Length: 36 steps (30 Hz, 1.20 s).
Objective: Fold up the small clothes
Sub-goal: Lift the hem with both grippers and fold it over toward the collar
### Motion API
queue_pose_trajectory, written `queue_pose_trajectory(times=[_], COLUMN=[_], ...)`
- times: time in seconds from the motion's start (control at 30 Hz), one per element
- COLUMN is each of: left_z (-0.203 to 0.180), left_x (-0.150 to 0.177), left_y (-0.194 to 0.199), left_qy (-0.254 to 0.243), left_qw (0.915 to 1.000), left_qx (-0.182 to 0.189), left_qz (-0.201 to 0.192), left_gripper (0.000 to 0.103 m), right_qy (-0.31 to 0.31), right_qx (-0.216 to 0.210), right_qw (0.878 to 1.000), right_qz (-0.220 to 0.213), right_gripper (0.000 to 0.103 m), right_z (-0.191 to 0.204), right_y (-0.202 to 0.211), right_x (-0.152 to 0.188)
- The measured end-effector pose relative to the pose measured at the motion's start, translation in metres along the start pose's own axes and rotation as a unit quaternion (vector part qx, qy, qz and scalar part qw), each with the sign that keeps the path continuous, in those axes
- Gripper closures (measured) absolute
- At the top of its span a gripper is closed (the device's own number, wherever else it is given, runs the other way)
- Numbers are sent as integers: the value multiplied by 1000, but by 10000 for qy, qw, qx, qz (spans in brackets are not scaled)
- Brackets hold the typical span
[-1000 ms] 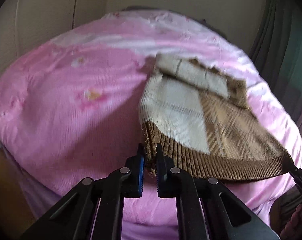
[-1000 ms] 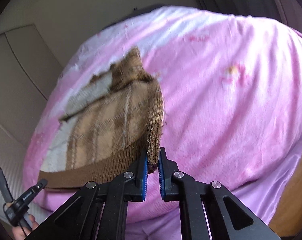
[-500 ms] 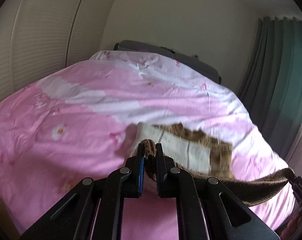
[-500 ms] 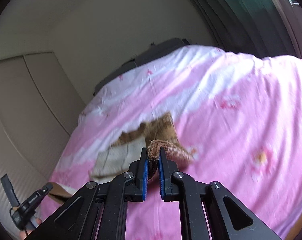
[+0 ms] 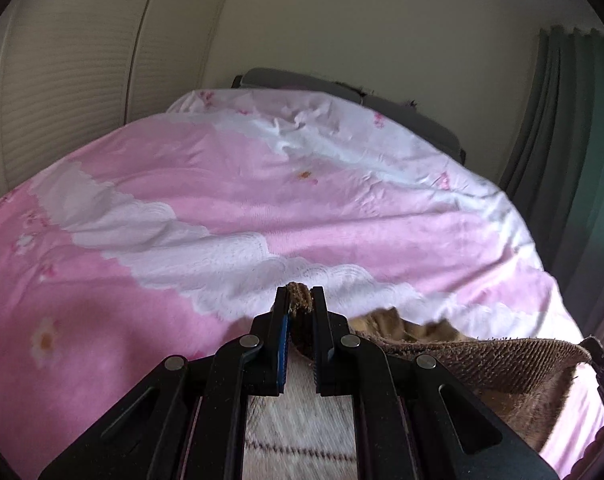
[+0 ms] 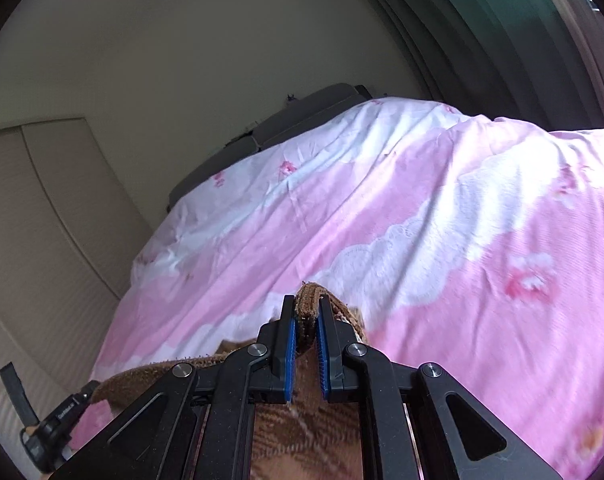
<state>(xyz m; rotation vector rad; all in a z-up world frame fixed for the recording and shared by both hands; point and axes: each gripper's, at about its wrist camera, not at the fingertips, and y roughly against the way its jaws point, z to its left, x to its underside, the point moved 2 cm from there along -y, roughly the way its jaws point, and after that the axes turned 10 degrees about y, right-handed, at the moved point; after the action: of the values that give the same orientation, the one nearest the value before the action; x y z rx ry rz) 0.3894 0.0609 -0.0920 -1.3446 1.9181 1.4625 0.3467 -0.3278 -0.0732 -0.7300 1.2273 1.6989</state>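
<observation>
A brown and cream knitted sweater (image 5: 482, 364) hangs between my two grippers above the pink bed. My left gripper (image 5: 300, 300) is shut on one corner of its ribbed brown hem, and the hem stretches right towards the other gripper at the frame edge. My right gripper (image 6: 307, 308) is shut on the other hem corner of the sweater (image 6: 306, 420). The body of the sweater drops below both grippers and is mostly hidden by them. The left gripper shows at the lower left of the right wrist view (image 6: 50, 428).
A pink and white floral duvet (image 5: 222, 200) covers the bed (image 6: 462, 240). A dark headboard (image 5: 342, 88) stands at the far end. Beige wardrobe doors (image 5: 62, 80) are on the left, and green curtains (image 5: 574, 140) on the right.
Both grippers have lifted the sweater's hem up off the bed and carried it forward. The sweater, flat on the duvet before, now hangs under the grippers.
</observation>
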Motion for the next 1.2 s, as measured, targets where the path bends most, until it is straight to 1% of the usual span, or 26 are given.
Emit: queue_pose_trajectory(times=[0.13, 0.3, 0.37, 0.47, 0.5, 0.53, 0.57, 0.6, 0.67, 0.7, 0.73, 0.8, 0.9, 0.97, 1.03, 1.1, 1.13, 1.17, 1.2], left_z=[1, 2, 4, 6, 7, 7, 7, 6, 6, 6, 5, 5, -1, -12, -25, -44, -54, -61, -66], left_x=[-6, -1, 6, 11, 12, 12, 11, 10, 6, 5, 4, 5, 10, 18, 25, 38, 45, 53, 58], left_y=[-51, -103, -121, -134, -137, -138, -137, -135, -126, -121, -116, -104, -84, -72, -68, -70, -73, -78, -81], left_qy=[12, -34, -95, -154, -153, -154, -171, -192, -244, -300, -367, -442, -524, -717, -907, -1224, -1410, -1563, -1669], left_qw=[9998, 9983, 9969, 9954, 9949, 9944, 9942, 9938, 9943, 9941, 9937, 9935, 9939, 9935, 9925, 9894, 9862, 9825, 9793], left_qx=[-128, -347, -484, -593, -642, -684, -713, -756, -803, -844, -892, -904, -850, -762, -638, -376, -244, -118, -52], left_qz=[174, 472, 612, 735, 764, 795, 792, 787, 664, 612, 580, 529, 471, 458, 505, 686, 834, 1011, 1143], left_gripper=[92, 91, 91, 88, 84, 82, 76, 66, 57, 53, 52, 52, 52, 52, 52, 52, 52, 52, 52], right_qy=[69, 173, 176, 194, 212, 225, 236, 238, 240, 270, 323, 416, 642, 795, 1071, 1417, 1610, 1725, 1960], right_qx=[126, 279, 378, 537, 570, 619, 652, 677, 710, 773, 866, 930, 992, 906, 764, 443, 256, 171, 60], right_qw=[9998, 9987, 9978, 9959, 9954, 9947, 9941, 9937, 9937, 9934, 9928, 9931, 9920, 9918, 9903, 9877, 9850, 9827, 9772], right_qz=[168, 386, 513, 696, 741, 791, 839, 865, 834, 805, 755, 577, 454, 435, 442, 489, 571, 646, 812], right_gripper=[93, 93, 93, 93, 93, 93, 93, 92, 86, 76, 62, 50, 50, 50, 50, 50, 50, 50, 50], right_z=[-7, -14, -20, -26, -27, -27, -27, -28, -27, -27, -26, -21, -11, -1, 14, 34, 45, 51, 63], right_y=[-53, -101, -117, -138, -142, -146, -149, -149, -146, -144, -138, -124, -107, -100, -95, -96, -98, -102, -108], right_x=[-5, 2, 9, 19, 22, 24, 25, 25, 22, 21, 19, 17, 15, 17, 21, 27, 31, 34, 41])
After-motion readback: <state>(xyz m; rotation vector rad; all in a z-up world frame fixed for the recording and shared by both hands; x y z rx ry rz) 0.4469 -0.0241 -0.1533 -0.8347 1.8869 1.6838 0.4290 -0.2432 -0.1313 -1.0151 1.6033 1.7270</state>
